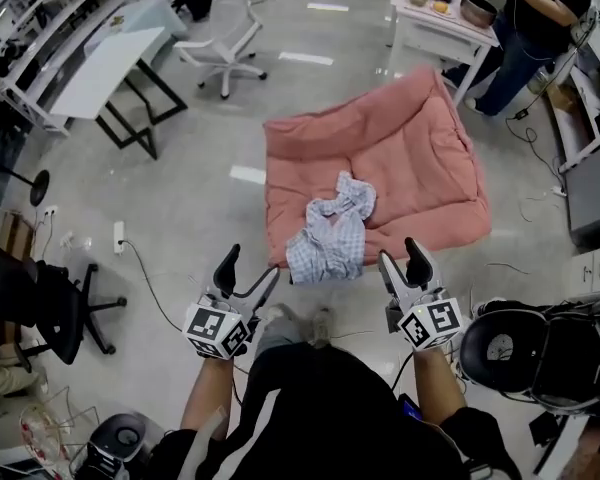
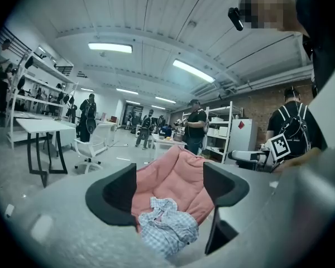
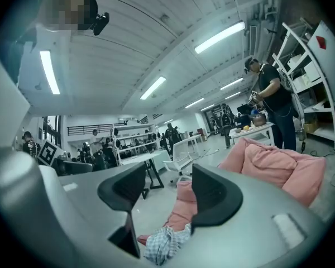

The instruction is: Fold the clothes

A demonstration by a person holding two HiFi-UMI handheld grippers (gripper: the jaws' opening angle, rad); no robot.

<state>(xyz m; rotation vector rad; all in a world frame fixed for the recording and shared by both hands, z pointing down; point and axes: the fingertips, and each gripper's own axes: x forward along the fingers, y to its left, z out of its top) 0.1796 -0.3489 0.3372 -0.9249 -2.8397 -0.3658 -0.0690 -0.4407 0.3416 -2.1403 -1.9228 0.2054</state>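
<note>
Ceiling strip lights (image 2: 110,47) glare; fisheye edges blur.

Blue-white checked shirt (image 1: 329,232) crumpled on pink quilt's (image 1: 420,138) near edge.

Pink padded quilt (image 1: 420,138) spread on the grey floor (image 1: 190,198), rumpled, corners uneven. Crumpled blue-and-white checked shirt (image 1: 330,230) lies on the quilt's near edge, closer to the near left corner, its lower part hanging over that edge.

Left gripper (image 1: 250,268) held short of the near left corner, jaws apart, nothing between them. Right gripper (image 1: 402,256) held just off the near edge, right of the shirt, jaws apart, also empty. Neither touches shirt or quilt.

White office chair (image 1: 225,38) beyond the quilt's far left corner. White table (image 1: 105,63) further left. A person (image 1: 535,18) stands at another white table (image 1: 440,23) past the far right corner.
</note>
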